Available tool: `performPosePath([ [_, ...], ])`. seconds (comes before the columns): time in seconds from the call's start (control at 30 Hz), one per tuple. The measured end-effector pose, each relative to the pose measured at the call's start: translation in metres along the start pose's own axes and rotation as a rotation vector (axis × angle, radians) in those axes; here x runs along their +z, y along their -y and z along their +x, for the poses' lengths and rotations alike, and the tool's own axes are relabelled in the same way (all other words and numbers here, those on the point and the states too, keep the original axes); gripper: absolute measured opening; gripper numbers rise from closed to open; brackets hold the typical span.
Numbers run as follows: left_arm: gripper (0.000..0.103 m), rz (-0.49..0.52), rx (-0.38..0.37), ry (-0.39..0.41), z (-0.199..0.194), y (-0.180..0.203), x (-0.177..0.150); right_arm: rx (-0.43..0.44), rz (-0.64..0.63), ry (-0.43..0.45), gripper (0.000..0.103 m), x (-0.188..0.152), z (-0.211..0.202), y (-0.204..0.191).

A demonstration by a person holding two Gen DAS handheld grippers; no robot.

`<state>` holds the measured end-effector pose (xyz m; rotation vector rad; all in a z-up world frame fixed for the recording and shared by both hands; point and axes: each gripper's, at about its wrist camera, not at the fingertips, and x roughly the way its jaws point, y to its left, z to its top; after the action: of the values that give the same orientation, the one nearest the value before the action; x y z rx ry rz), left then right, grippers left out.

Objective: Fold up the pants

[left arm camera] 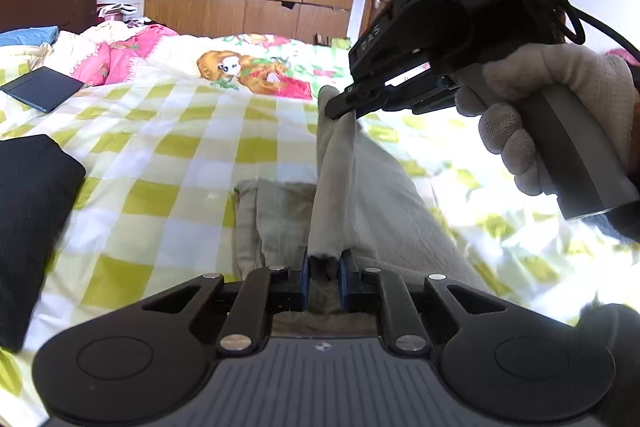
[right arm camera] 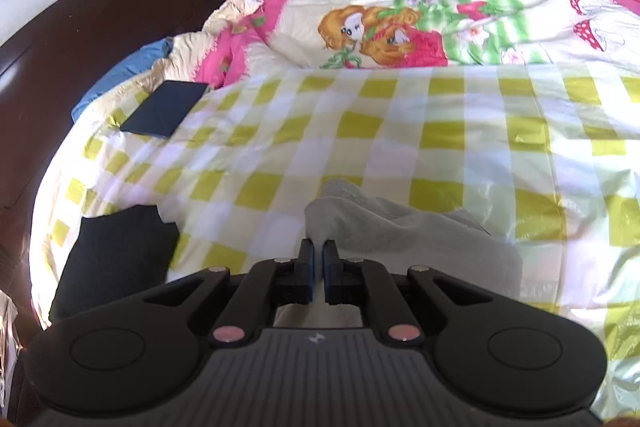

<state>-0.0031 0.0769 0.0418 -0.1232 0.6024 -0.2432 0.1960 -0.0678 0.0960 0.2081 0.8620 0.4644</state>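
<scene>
1. Pants (left arm camera: 384,187): grey, lying on the bed ahead of both grippers; one edge is lifted into a taut ridge that runs from the left jaws away to the right jaws; in the right wrist view the cloth (right arm camera: 400,227) bunches just ahead of the jaws and spreads off to their right.
2. Checked bedsheet (left arm camera: 168,147): yellow-green and white squares, under the pants and stretching well beyond both jaws; a cartoon-print quilt (right arm camera: 400,23) lies far ahead of them.
3. Black folded cloth (left arm camera: 28,219): on the sheet to the left of the left jaws, well apart from the pants.
4. Dark flat case (left arm camera: 42,89): on the sheet far ahead and to the left of the jaws.
5. Left gripper (left arm camera: 323,267): jaws clenched on a fold of the pants; cloth fills the gap between the blue pads.
6. Right gripper (left arm camera: 342,105): seen from the left wrist view ahead of the left jaws, held in a gloved hand (left arm camera: 532,115); its tips pinch the far end of the raised ridge; in its own view the jaws (right arm camera: 318,259) are drawn nearly together with the pants' edge at their tips.
</scene>
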Motion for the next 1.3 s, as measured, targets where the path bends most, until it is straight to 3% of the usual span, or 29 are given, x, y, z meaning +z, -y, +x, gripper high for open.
performPosePath([
  [0.17, 0.029, -0.069, 0.038, -0.063, 0.01, -0.018, -0.012, 0.008, -0.079, -0.128, 0.007, -0.023, 0.067, -0.029],
  [0.23, 0.029, -0.092, 0.044, -0.109, 0.016, -0.024, -0.022, 0.009, -0.114, -0.204, 0.016, -0.039, 0.093, -0.037],
  [0.3, 0.03, -0.1, 0.043, -0.144, 0.019, -0.027, -0.029, 0.035, -0.132, -0.227, 0.022, -0.048, 0.102, -0.042],
  [0.4, 0.034, -0.095, 0.057, -0.141, 0.016, -0.028, -0.029, 0.088, -0.125, -0.174, 0.038, -0.048, 0.086, -0.043],
  [0.57, 0.041, -0.032, 0.138, -0.141, 0.002, -0.029, -0.029, 0.108, -0.105, -0.057, 0.04, -0.033, 0.029, -0.018],
  [0.63, 0.041, -0.029, 0.18, -0.139, -0.008, -0.034, -0.029, 0.077, -0.092, -0.003, 0.046, -0.038, 0.005, 0.004],
  [0.73, 0.042, -0.019, 0.212, -0.103, -0.017, -0.034, -0.018, -0.001, -0.061, 0.016, 0.047, -0.05, -0.011, 0.039],
  [0.87, 0.043, 0.067, 0.17, -0.025, -0.001, -0.014, 0.004, -0.099, 0.018, 0.009, 0.047, -0.069, -0.014, 0.086],
  [0.93, 0.051, 0.118, 0.148, -0.009, 0.019, -0.005, 0.012, -0.152, 0.053, 0.001, 0.048, -0.076, -0.011, 0.108],
  [1.0, 0.051, 0.147, 0.158, -0.044, 0.047, -0.006, 0.01, -0.119, 0.146, -0.046, 0.049, -0.084, -0.002, 0.13],
  [1.03, 0.051, 0.16, 0.18, -0.101, 0.064, -0.008, 0.007, -0.08, 0.203, -0.064, 0.049, -0.089, -0.001, 0.14],
  [1.1, 0.053, 0.166, 0.191, -0.167, 0.08, -0.013, -0.002, -0.007, 0.252, -0.052, 0.049, -0.093, -0.006, 0.147],
  [1.23, 0.053, 0.15, 0.168, -0.142, 0.059, -0.015, 0.009, 0.149, 0.277, -0.04, 0.049, -0.099, -0.007, 0.147],
  [1.3, 0.054, 0.163, 0.183, -0.11, 0.052, -0.013, 0.016, 0.157, 0.282, -0.056, 0.049, -0.102, 0.005, 0.147],
])
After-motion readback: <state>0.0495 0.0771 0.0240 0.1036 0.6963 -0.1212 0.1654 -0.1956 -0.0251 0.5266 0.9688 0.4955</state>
